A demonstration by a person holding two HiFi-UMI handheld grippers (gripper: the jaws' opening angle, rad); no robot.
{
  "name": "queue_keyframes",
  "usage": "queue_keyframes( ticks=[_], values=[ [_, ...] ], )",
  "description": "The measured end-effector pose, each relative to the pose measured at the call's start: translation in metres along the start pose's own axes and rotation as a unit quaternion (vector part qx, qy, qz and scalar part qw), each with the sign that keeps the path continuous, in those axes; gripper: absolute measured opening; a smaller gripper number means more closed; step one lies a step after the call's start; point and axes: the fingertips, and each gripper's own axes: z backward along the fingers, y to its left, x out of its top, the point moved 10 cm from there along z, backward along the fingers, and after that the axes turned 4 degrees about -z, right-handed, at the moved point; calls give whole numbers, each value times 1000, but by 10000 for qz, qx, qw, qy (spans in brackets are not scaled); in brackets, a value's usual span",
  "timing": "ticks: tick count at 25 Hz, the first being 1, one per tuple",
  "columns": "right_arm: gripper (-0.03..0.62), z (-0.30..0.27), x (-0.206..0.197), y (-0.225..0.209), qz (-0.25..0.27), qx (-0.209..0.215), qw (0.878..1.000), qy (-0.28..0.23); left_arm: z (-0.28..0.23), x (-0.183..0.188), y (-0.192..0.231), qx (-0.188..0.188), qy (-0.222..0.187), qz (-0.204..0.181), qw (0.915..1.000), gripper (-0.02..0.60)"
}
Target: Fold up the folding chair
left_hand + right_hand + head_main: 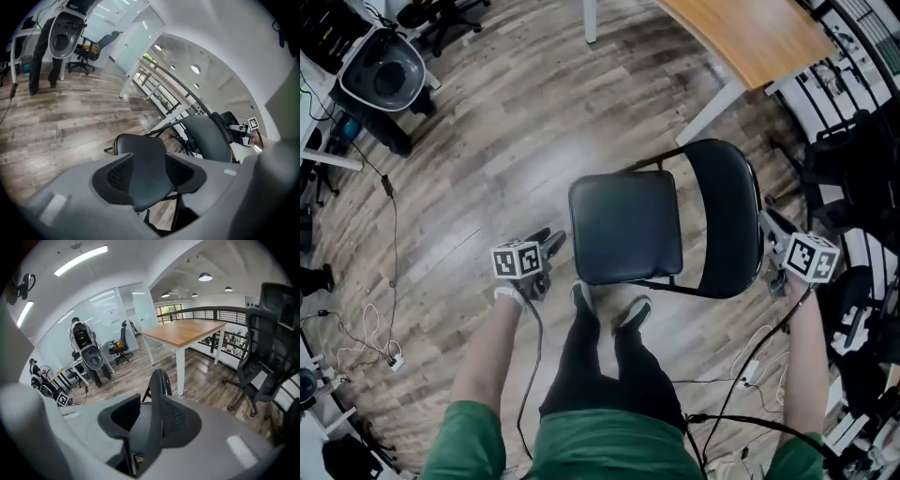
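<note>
**Black chair, grey-brown boards**

We see a black folding chair point(625, 228) on a grey-brown plank floor point(506, 122), an orange-topped table point(750, 33) with white legs, and white cubes with black square markers on the left gripper point(548, 240) and right gripper point(772, 228).

- A grey-brown wood-plank floor point(487, 141) runs through the room, with loose cables point(375, 328) along its left edge.
- A table point(183, 333) with an orange-brown wooden top stands on white legs.
- Glass partitions point(108, 310) close the far side, and a dark railing point(206, 311) runs behind the table.
- A black mesh office chair point(267, 357) stands at the right, and a 2nd office chair point(121, 344) stands by the glass.
- The white arched ceiling point(154, 258) carries strip lights point(79, 261) and round lamps point(205, 276).
</note>
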Motion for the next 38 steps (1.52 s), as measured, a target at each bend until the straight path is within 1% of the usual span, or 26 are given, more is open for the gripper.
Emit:
queue_keyframes(
  ticks=[2,6,8,11,15,18,23,25,27,28,31,34,38],
  values=[
    [137,-6,2,-1,50,-24,9999,117,-16,-5,11,-206,208,77,9995,221],
    [154,-18,2,-4,512,-54,9973,528,-49,-20,31,-457,567,63,9973,221],
    [171,-24,1,-7,610,7,9958,679,-66,-33,42,-558,677,216,9959,227],
    [179,-30,4,-16,528,97,9961,698,-90,-50,60,-580,777,447,9943,244],
    [184,-37,10,-26,518,147,9958,740,-123,-79,86,-470,967,763,9913,270],
    [187,-43,2,-34,502,128,9956,778,-145,-98,102,-487,1003,976,9890,284],
    [189,-48,-12,-38,396,376,9957,742,-173,-122,118,-722,1020,1108,9860,299],
    [189,-51,-13,-39,475,464,9952,719,-183,-129,120,-848,1011,1180,9842,307],
    [187,-56,-16,-40,659,495,9943,674,-192,-134,123,-926,1039,1181,9832,307],
    [187,-57,-18,-40,704,513,9942,633,-196,-136,125,-953,1038,1175,9830,318],
    [179,-60,-22,-41,504,691,9950,523,-202,-139,133,-1159,958,1235,9809,325],
    [169,-64,-23,-47,159,860,9941,639,-205,-142,139,-1468,908,1341,9758,333],
    [153,-64,-25,-50,-236,902,9928,747,-216,-145,144,-2074,998,1549,9607,337]
  ],
)
